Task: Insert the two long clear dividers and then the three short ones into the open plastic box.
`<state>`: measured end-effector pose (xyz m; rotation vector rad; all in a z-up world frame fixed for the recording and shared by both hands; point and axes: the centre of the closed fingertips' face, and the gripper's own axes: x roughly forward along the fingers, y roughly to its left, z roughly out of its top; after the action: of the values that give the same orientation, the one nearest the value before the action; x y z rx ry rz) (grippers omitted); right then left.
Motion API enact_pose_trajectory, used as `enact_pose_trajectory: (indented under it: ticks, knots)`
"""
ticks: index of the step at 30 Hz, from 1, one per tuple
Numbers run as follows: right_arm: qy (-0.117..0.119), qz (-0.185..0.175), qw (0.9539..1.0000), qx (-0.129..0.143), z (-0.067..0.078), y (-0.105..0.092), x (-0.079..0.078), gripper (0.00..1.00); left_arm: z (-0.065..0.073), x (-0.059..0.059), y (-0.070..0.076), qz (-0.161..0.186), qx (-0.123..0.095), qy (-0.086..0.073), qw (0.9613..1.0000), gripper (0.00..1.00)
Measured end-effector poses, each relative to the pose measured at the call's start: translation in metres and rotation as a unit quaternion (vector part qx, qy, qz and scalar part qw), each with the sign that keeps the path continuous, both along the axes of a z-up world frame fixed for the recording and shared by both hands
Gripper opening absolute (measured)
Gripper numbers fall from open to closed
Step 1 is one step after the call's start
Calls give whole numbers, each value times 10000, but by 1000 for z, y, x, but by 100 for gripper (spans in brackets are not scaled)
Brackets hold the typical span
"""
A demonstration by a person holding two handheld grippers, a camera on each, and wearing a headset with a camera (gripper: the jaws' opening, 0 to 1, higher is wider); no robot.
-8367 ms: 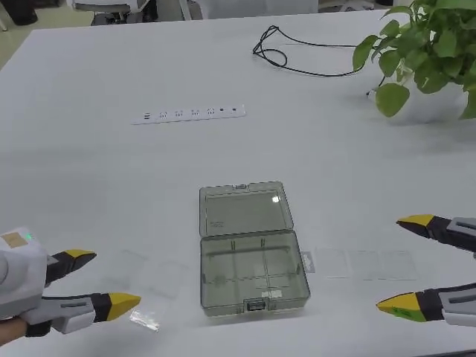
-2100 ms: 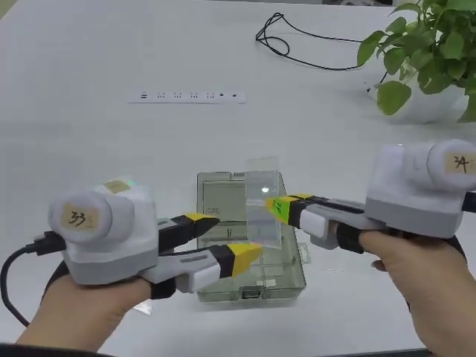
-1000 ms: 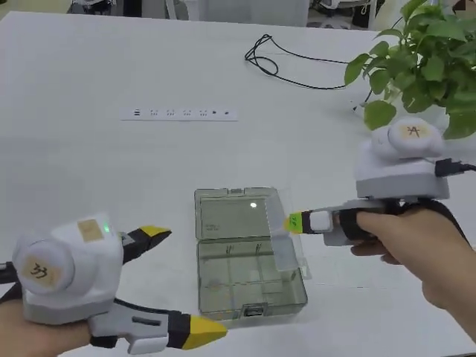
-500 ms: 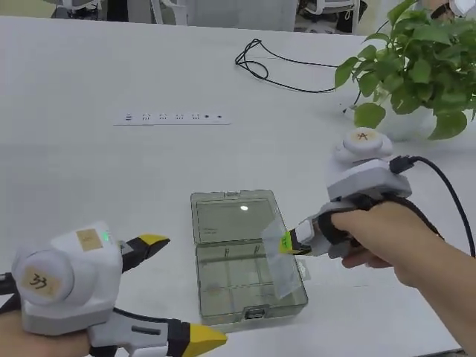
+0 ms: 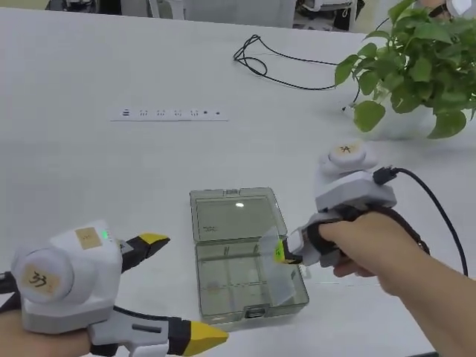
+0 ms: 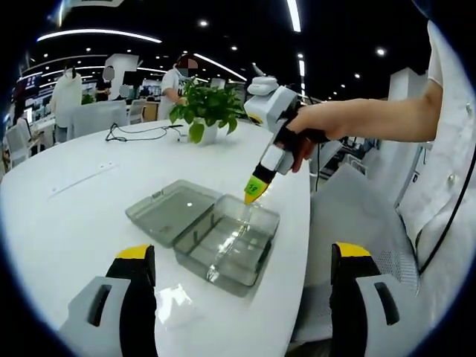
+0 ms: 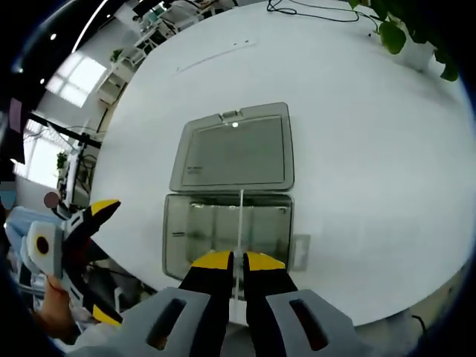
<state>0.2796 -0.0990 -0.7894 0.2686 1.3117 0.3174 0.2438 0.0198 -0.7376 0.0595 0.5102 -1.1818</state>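
Long-divider step: my right gripper (image 5: pixel 281 253) pinches the long clear divider (image 5: pixel 274 274), tilted, lower edge dipping into the open plastic box (image 5: pixel 223 306), left gripper (image 5: pixel 177 288) spread empty alongside; next, align with the wall slots and press down.

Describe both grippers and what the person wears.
The left gripper and right gripper have grey-white bodies with a round cap and black jaws tipped yellow. The left bears a handwritten 33 and a green light; the right has a green sticker on a tip and a black cable at its rear. The person wears a white buttoned shirt.
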Motion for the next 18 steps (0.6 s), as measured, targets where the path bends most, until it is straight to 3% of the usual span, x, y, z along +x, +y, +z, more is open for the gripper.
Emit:
enact_pose_trajectory:
  ticks: [18]
  knots:
    - [-28,-108,9999,-56,-10,-1,1,6,0,2,-2,65,-84,83,9999,99]
